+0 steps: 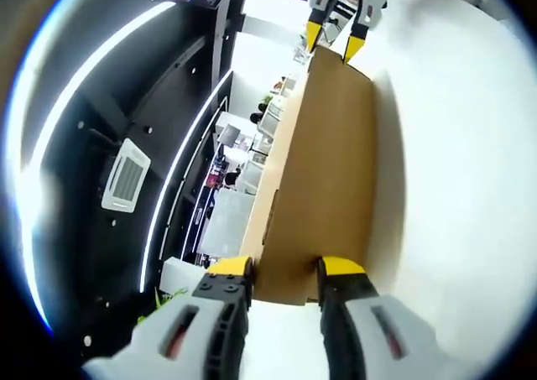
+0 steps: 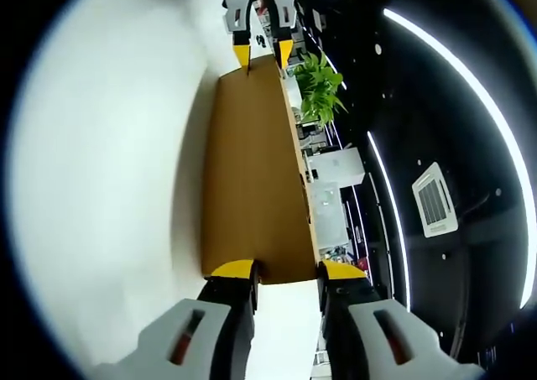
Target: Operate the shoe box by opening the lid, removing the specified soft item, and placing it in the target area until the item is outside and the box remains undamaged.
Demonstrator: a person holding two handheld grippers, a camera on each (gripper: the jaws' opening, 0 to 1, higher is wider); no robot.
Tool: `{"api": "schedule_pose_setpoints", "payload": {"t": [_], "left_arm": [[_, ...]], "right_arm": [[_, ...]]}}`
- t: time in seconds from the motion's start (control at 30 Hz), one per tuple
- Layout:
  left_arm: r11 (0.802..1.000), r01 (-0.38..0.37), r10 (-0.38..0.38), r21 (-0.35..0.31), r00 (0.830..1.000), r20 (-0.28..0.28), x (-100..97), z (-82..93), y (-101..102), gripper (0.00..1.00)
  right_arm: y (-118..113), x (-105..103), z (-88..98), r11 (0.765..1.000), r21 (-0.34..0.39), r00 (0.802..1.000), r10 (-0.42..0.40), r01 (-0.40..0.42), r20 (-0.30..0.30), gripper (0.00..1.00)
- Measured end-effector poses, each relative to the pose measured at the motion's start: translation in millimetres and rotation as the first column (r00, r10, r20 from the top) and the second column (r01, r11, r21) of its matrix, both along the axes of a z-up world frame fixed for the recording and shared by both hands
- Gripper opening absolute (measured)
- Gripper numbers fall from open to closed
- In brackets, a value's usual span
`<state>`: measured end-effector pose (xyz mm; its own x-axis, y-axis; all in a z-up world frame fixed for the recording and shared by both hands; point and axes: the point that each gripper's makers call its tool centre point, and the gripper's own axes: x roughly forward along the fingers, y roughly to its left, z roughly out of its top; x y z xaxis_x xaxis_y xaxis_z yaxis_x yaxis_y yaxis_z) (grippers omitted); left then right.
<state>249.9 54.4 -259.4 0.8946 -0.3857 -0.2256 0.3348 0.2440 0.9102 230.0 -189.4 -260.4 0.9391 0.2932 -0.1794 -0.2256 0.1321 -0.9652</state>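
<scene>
A brown cardboard shoe box lies lengthwise on the white table, its lid down. My left gripper clasps the near end, one yellow-tipped jaw against each side. At the far end my right gripper straddles the box in the same way. In the right gripper view the box runs away from me. My right gripper holds its near end, and the left gripper pinches the far end. What is inside the box is hidden.
The white table spreads wide on one side of the box. Beyond the other side are a green plant, desks and shelves, and a dark ceiling with light strips and a square vent.
</scene>
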Motion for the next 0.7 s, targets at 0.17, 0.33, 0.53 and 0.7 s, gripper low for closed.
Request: {"api": "schedule_pose_setpoints", "payload": {"t": [0.17, 0.33, 0.53, 0.7], "left_arm": [[1.0, 0.002, -0.002, -0.003, 1.0, 0.003, -0.7, 2.2, 0.0, 0.31], [1.0, 0.003, -0.003, -0.009, 1.0, 0.005, -0.8, 4.0, 0.1, 0.31], [1.0, 0.001, -0.001, -0.014, 1.0, 0.013, -1.4, 6.6, 0.3, 0.31], [1.0, 0.003, -0.003, -0.019, 1.0, 0.016, -1.6, 8.8, 0.4, 0.31]], "right_arm": [[-1.1, -0.1, 1.6, 1.0, 0.004, 1.0, -0.002, 0.002, 0.006, 0.28], [-1.9, 0.1, 2.8, 1.0, 0.006, 1.0, -0.002, 0.002, 0.01, 0.28], [-2.8, 0.1, 4.1, 1.0, 0.015, 1.0, -0.004, 0.003, 0.014, 0.28], [-3.3, 0.1, 6.5, 1.0, 0.023, 1.0, -0.004, 0.004, 0.018, 0.28]]}}
